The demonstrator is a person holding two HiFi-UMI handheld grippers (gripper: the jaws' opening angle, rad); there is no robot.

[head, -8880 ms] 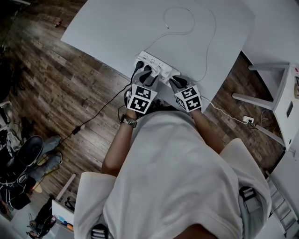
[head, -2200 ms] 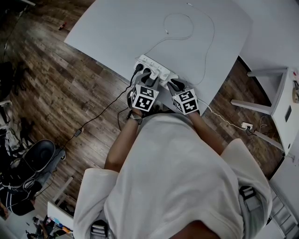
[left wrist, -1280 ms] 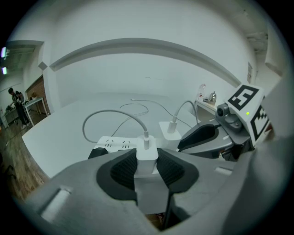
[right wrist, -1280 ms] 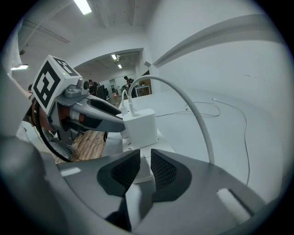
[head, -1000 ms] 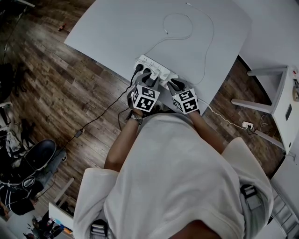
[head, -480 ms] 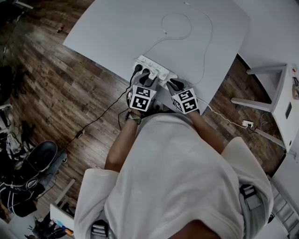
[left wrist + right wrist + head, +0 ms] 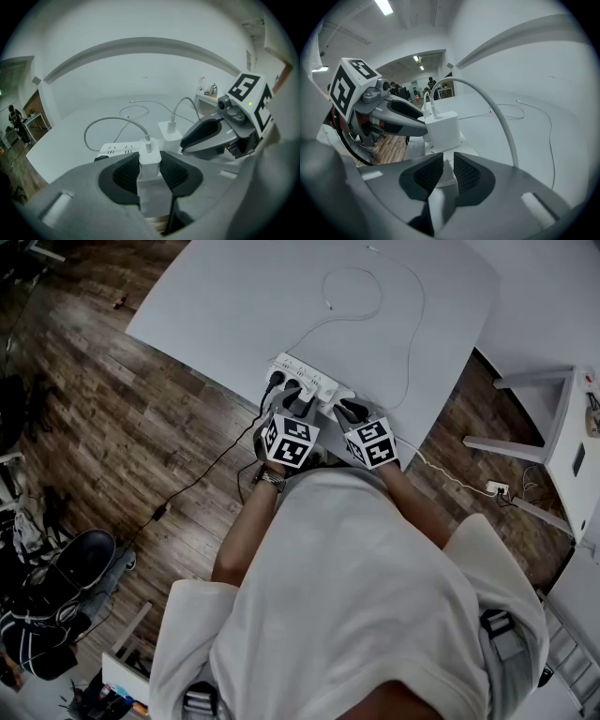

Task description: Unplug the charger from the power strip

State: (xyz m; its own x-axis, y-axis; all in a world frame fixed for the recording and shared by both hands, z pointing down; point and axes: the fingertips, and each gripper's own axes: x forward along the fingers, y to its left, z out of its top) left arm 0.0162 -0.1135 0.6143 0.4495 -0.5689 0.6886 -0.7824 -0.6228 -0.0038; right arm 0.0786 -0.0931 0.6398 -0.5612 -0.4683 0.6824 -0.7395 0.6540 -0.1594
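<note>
A white power strip lies at the near edge of the white table. In the left gripper view my left gripper is shut on a white charger plugged into the strip; its cable loops up and away. A second white charger stands in the strip just beyond my right gripper, whose pads sit close together on the strip's white end. From the head view both grippers, left and right, sit side by side at the strip.
A thin white cable curls across the table behind the strip. The strip's black cord runs down over the wooden floor. A white stool frame and a floor socket are at the right.
</note>
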